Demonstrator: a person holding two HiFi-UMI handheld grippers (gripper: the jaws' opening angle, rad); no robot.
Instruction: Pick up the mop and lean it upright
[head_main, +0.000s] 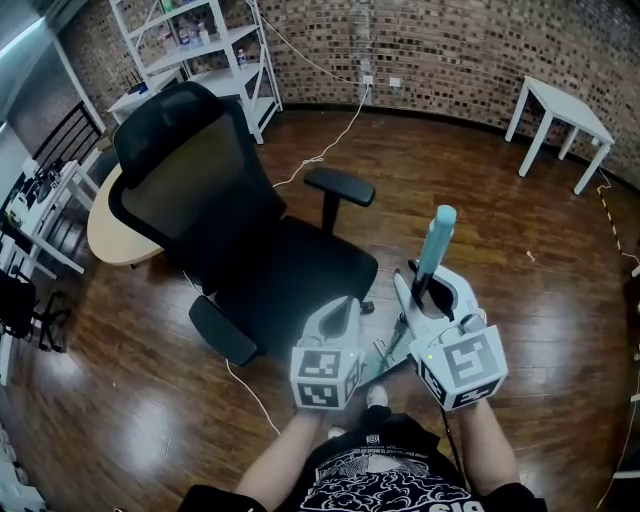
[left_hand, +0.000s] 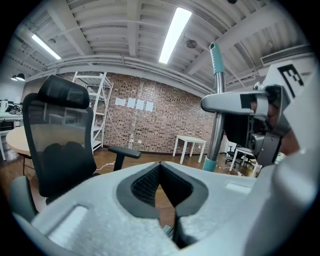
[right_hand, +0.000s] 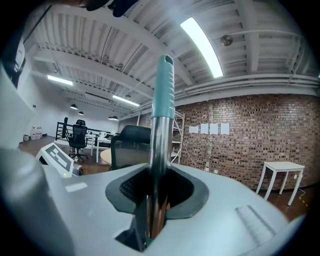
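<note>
The mop's metal pole with its teal grip stands nearly upright in front of me. My right gripper is shut on the pole just below the grip. In the right gripper view the pole rises straight out from between the dark pads, and the teal grip is above them. My left gripper hangs just left of the right one, shut with nothing in it; its pads meet at the tips. From the left gripper view the pole stands to the right. The mop head is hidden below the grippers.
A black office chair stands close ahead on the left, its armrest near the mop. Behind it are a round wooden table and white shelves. A small white table stands far right. A white cable runs over the wood floor.
</note>
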